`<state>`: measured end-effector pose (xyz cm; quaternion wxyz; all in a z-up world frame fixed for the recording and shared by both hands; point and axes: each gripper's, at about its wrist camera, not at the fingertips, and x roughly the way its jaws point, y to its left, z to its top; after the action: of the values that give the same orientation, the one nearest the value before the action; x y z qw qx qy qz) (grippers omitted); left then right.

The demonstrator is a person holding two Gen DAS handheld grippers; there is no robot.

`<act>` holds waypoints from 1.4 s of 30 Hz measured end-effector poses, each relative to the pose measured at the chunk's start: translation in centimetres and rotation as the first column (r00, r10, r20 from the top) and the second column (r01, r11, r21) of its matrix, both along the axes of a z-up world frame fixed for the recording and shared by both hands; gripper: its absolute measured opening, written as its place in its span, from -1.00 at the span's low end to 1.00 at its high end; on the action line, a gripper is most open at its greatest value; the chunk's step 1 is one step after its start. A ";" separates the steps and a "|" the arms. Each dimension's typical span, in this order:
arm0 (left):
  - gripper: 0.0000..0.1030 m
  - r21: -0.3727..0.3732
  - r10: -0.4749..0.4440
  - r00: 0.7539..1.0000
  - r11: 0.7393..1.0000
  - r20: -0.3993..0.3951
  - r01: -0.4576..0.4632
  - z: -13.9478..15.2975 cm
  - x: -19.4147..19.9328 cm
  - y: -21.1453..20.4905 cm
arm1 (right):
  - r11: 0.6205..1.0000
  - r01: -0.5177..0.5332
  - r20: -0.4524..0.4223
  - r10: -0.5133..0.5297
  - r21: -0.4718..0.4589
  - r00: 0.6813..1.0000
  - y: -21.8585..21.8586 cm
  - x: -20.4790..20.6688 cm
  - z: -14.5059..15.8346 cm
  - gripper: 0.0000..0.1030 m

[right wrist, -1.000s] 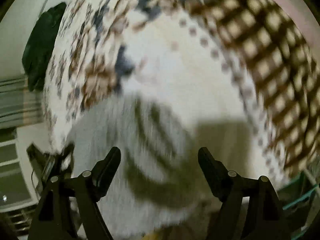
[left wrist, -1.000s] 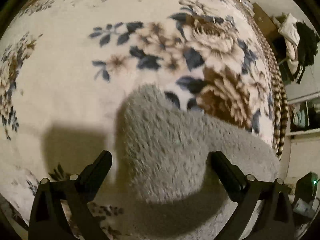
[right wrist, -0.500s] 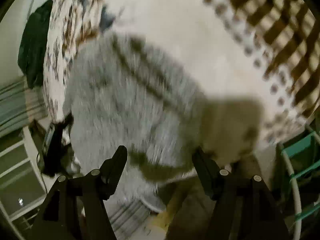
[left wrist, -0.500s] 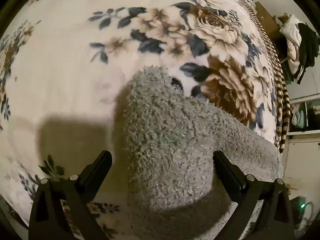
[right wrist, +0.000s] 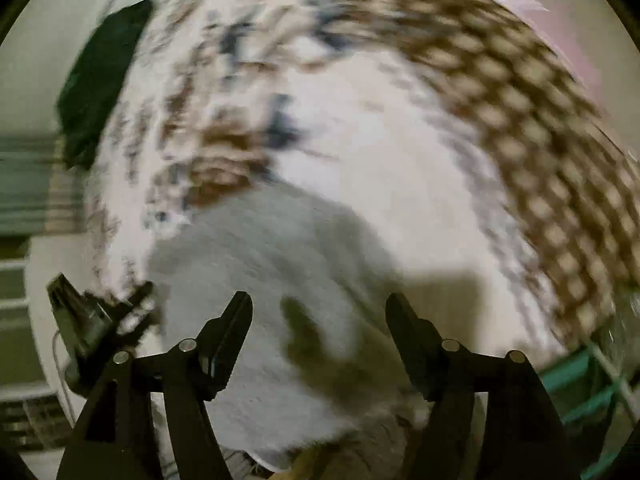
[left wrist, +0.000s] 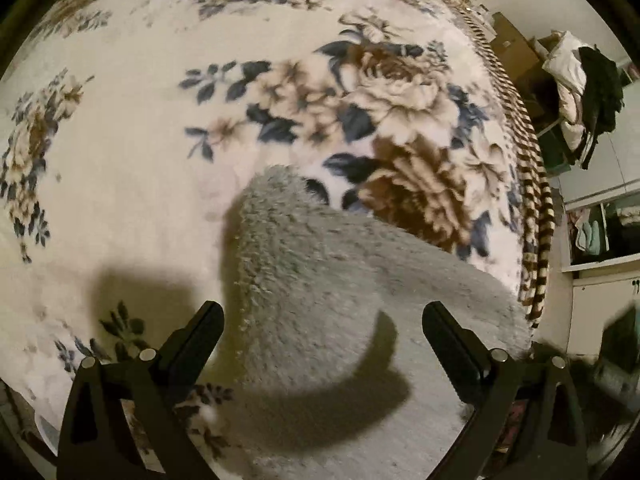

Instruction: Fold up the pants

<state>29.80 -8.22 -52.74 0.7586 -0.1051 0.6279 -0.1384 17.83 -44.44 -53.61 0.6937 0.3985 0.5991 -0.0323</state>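
Note:
Grey fuzzy pants (left wrist: pixel 304 248) lie bunched on a floral blanket (left wrist: pixel 120 160) near its striped edge. My left gripper (left wrist: pixel 322 312) hovers above them, pointing steeply down; it is open wide and its fingers touch no cloth. The right wrist view is blurred by motion. There the pants (right wrist: pixel 260 264) show as a grey heap below my right gripper (right wrist: pixel 319 300). Its jaws are closing, with the pants under the gap, but the pads are not pressing on the cloth.
A brown checked border (right wrist: pixel 540 140) runs along the blanket's edge. Piled clothes (left wrist: pixel 580 92) and a shelf unit (left wrist: pixel 600 232) stand beyond it. A dark green cloth (right wrist: pixel 100 80), a black device (right wrist: pixel 80 328) and a green rack (right wrist: pixel 580 380) lie off the bed.
The left gripper has lifted slightly, so the pants look smaller and lower. The right gripper's jaws have narrowed, and its view swung off the bed's edge and back over the blanket.

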 end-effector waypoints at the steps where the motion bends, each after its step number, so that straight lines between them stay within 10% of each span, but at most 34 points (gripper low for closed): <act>1: 0.97 0.004 -0.007 1.000 1.000 0.001 0.007 0.0 0.0 -0.2 | 0.998 -0.049 0.020 0.048 0.027 0.999 1.0 2.3 -0.1 0.16; 5: 0.97 0.100 -0.028 0.998 0.994 -0.048 0.032 -3.0 1.6 -0.9 | 0.978 -0.208 -0.041 0.209 0.013 0.977 4.3 7.0 -3.3 -0.09; 10: 1.00 0.019 0.009 0.991 1.000 -0.131 -0.006 -6.1 2.9 0.7 | 0.991 -0.117 -0.120 0.108 -0.070 0.987 1.9 8.4 -6.8 -0.83; 15: 0.98 0.046 0.011 0.995 0.999 -0.096 -0.007 -3.8 2.1 0.4 | 0.984 -0.137 -0.121 0.123 -0.117 0.985 2.3 7.7 -5.4 -0.83; 20: 0.97 0.053 -0.056 0.998 0.997 -0.030 0.057 0.1 -2.6 -0.8 | 0.969 -0.247 0.009 0.248 -0.019 0.969 5.7 4.8 -0.4 -0.20; 24: 1.00 0.126 -0.055 0.993 0.990 -0.105 0.068 -3.4 -5.2 0.0 | 0.925 -0.373 -0.085 0.378 0.072 0.922 10.1 2.4 -3.8 -0.20; 28: 1.00 0.041 0.016 0.987 0.999 -0.159 -0.010 -5.6 -5.2 3.1 | 0.944 -0.324 -0.190 0.308 -0.060 0.932 7.0 0.5 -6.2 -1.00; 34: 0.99 -0.002 0.004 0.990 1.000 -0.143 -0.004 -4.2 -4.9 2.7 | 0.965 -0.250 -0.220 0.228 -0.079 0.949 2.6 -1.1 -6.0 -0.99; 36: 0.97 -0.073 0.019 0.994 0.997 -0.105 -0.026 -2.3 -5.2 2.9 | 0.970 -0.241 -0.159 0.232 -0.040 0.960 2.1 -1.4 -3.9 -0.56; 38: 1.00 -0.155 0.041 0.995 0.986 -0.087 -0.054 -0.8 -5.5 3.2 | 0.980 -0.198 -0.095 0.196 -0.006 0.976 1.4 -2.3 -2.4 0.73; 42: 1.00 -0.182 0.091 0.994 0.978 -0.060 -0.100 -1.0 -6.1 4.9 | 0.995 -0.098 -0.044 0.098 -0.003 0.994 -0.9 -5.4 -1.4 0.80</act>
<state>23.67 -3.34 -53.71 0.7349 -0.2085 0.6261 -0.1567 12.43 -45.37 -54.99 0.6820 0.3660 0.6331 -0.0084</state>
